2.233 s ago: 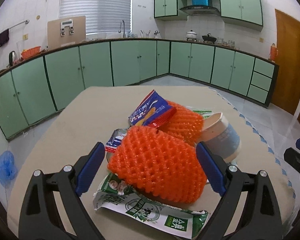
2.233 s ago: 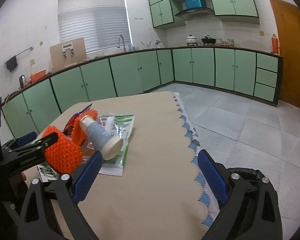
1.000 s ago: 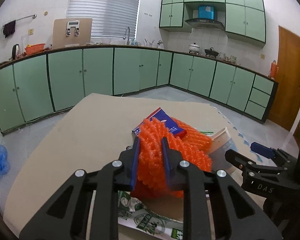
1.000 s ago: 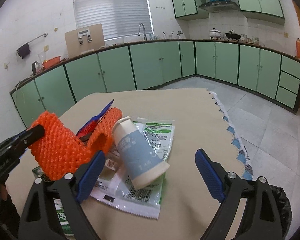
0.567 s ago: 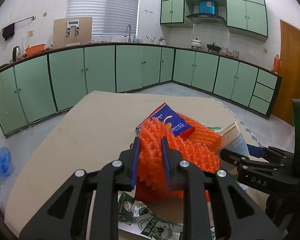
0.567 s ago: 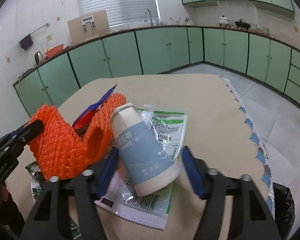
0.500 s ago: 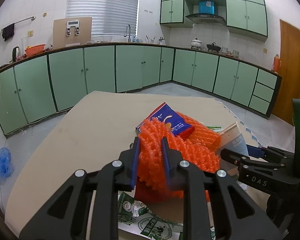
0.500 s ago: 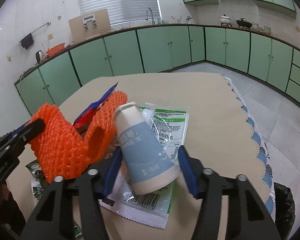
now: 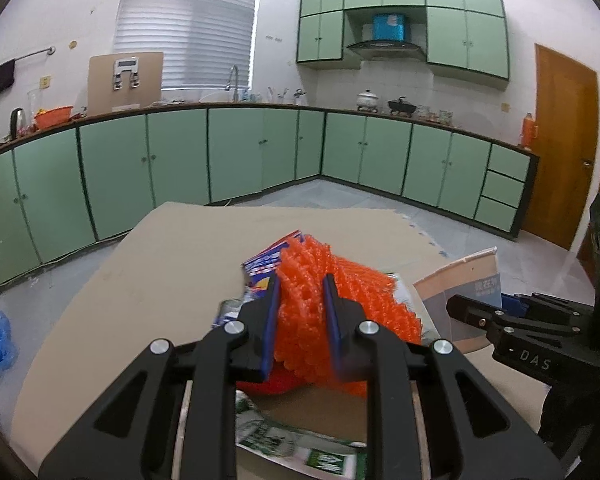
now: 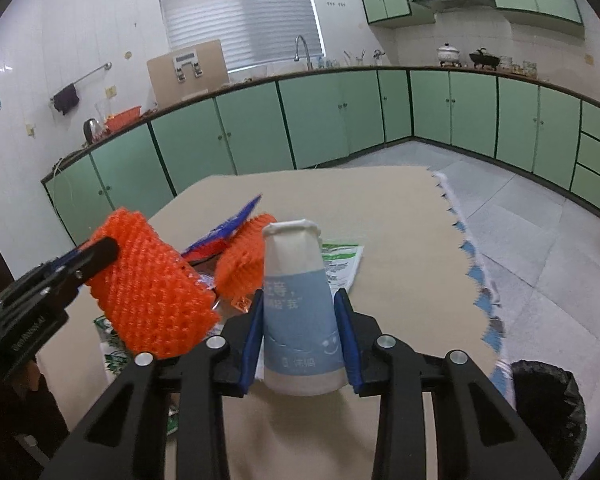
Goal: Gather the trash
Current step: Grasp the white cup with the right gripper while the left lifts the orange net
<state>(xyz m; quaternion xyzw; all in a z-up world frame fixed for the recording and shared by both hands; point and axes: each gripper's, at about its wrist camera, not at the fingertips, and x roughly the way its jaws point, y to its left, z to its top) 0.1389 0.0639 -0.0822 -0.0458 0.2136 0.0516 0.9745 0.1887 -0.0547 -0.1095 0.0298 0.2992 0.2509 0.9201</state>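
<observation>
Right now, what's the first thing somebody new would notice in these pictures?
The bright orange net, squeezed in the left gripper over the table. Next, the blue-and-white cup that the right gripper has just closed on, beside it. Behind both runs a long row of green cabinets.

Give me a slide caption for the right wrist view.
Right gripper clamps a blue-and-white paper cup above the beige table.
</observation>
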